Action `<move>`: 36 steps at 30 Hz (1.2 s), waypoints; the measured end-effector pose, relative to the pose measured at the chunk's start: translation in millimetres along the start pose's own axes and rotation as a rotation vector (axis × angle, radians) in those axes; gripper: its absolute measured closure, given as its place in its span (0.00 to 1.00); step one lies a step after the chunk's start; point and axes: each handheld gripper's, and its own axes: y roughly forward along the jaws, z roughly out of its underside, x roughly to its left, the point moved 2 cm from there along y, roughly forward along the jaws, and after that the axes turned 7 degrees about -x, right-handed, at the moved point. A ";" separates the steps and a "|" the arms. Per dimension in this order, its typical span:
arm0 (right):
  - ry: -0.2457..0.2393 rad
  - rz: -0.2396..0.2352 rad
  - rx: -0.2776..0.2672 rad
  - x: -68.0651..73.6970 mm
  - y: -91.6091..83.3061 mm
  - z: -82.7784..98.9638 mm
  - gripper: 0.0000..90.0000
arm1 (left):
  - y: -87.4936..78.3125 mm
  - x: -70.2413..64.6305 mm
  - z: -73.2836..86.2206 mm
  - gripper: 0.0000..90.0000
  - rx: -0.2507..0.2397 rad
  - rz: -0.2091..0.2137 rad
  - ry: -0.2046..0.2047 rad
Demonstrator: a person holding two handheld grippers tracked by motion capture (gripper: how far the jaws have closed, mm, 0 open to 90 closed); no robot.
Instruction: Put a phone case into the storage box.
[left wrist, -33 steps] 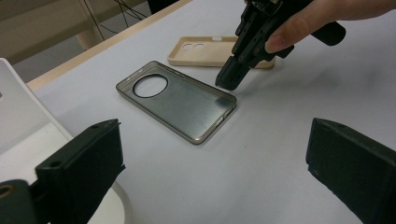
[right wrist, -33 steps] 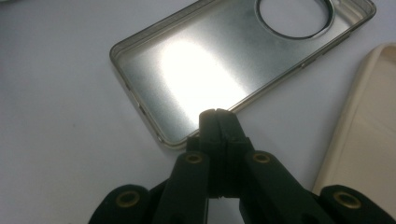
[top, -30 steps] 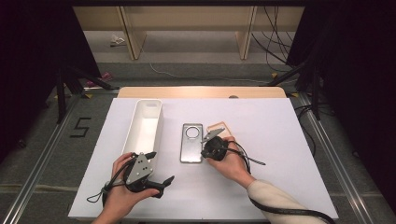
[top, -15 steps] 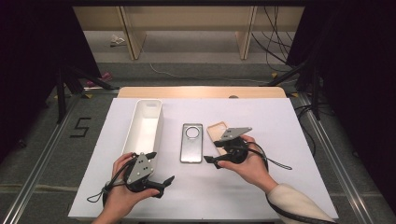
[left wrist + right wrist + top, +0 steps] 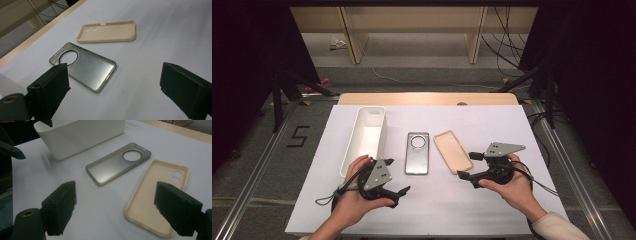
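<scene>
while the beige phone case (image 5: pixel 453 151) is lying flat on the white table (image 5: pixel 512 125), just right of the grey phone case (image 5: pixel 417 153), the right gripper (image 5: pixel 466 165) is hovering beside it, its jaws having just been opening wide with nothing between them. the left gripper (image 5: pixel 399 195) is holding nothing, its jaws wide but having just been closing slightly, near the white tray (image 5: pixel 364 140).

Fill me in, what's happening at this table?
A person is working with a handheld gripper in each hand over two phone cases and a white bin. The right gripper has just let go of the beige case, its jaws having just opened and now empty; the case lies flat beside the grey case. The left gripper hovers open near the table's front edge, holding nothing.
</scene>
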 end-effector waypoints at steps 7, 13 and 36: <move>-0.003 0.019 -0.004 2.0 -13.3 4.5 0.21 | 42.3 10.8 -20.0 0.17 0.189 0.076 0.157; 0.009 0.028 -0.005 2.6 -22.0 10.0 0.21 | 76.3 9.6 -26.5 0.23 0.370 0.177 0.316; 0.013 0.038 -0.024 0.7 -25.9 10.3 0.22 | 123.8 20.9 -4.2 0.33 0.580 0.258 0.536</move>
